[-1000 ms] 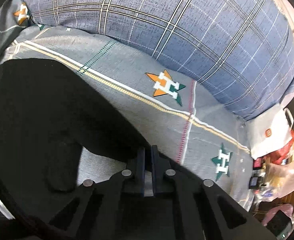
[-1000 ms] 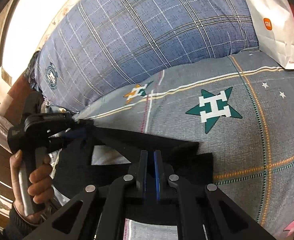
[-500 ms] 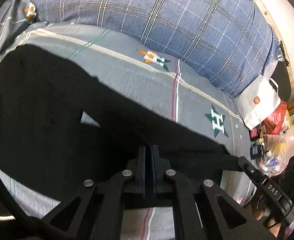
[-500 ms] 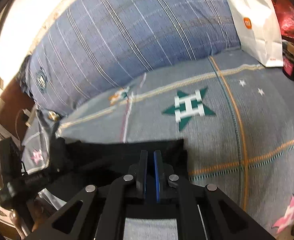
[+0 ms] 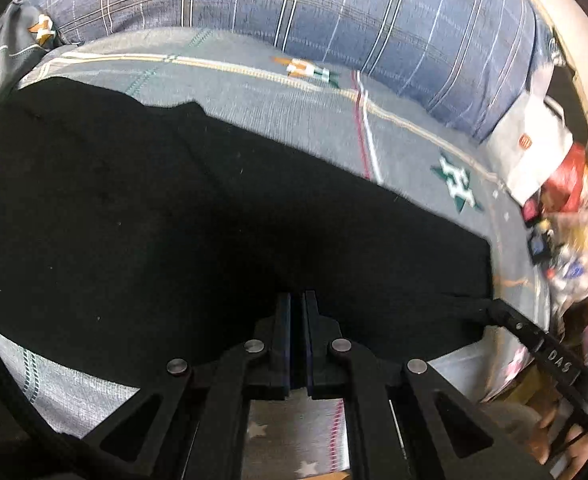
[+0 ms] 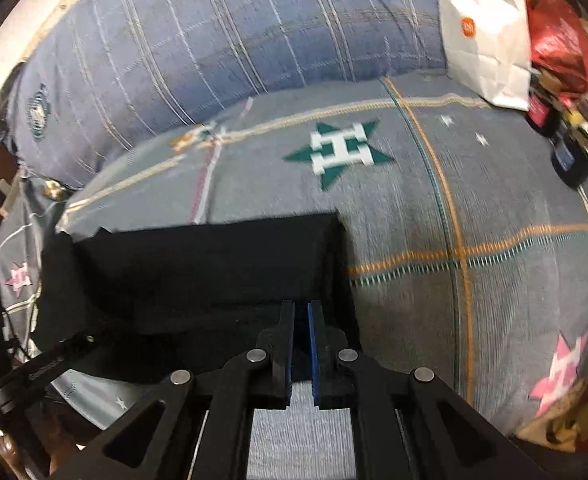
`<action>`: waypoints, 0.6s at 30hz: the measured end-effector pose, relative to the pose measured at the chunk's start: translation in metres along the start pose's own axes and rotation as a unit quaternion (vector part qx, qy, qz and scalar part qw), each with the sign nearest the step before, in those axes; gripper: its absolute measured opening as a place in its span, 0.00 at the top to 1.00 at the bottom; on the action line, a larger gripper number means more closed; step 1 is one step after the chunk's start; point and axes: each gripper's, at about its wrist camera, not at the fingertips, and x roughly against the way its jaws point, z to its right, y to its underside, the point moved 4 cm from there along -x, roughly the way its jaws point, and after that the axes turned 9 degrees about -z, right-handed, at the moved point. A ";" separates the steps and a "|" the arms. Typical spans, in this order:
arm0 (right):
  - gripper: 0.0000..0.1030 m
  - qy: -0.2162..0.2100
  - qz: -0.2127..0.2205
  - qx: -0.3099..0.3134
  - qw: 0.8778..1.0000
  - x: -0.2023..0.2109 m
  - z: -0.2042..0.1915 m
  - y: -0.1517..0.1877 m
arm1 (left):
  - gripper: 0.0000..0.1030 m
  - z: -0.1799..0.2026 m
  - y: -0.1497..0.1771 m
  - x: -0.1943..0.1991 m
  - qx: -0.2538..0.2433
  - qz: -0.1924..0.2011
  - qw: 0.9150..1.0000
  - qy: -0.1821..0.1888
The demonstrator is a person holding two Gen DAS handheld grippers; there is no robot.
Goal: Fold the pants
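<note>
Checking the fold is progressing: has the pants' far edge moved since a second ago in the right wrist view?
Yes. The black pants edge now lies nearer the green star on the bedsheet.

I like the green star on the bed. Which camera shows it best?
The right wrist view: the green star sits big, whole and near the middle. In the left wrist view it is small, tilted and off to the right.

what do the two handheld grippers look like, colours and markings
Both are matte black, with angular linkage arms joined by round silver pins. The left gripper has dark, narrow finger pads; the right gripper has bright blue pads. Seen from the left wrist camera, the right gripper's body carries white "DAS" lettering.
</note>
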 end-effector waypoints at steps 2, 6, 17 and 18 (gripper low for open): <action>0.94 0.013 -0.002 -0.009 1.000 -0.002 0.001 0.005 | 0.96 -0.002 0.003 0.001 -0.004 0.003 1.000 0.012; 0.94 0.042 0.038 -0.037 0.998 0.014 0.005 0.014 | 0.96 0.001 0.011 -0.008 -0.028 -0.004 0.999 0.019; 0.90 -0.007 0.097 -0.068 0.993 0.035 0.012 0.013 | 0.61 -0.009 0.011 0.007 -0.045 0.015 0.995 0.086; 0.88 -0.037 0.089 -0.081 0.992 0.034 0.018 0.012 | 0.53 -0.017 0.008 0.011 -0.033 0.023 0.995 0.096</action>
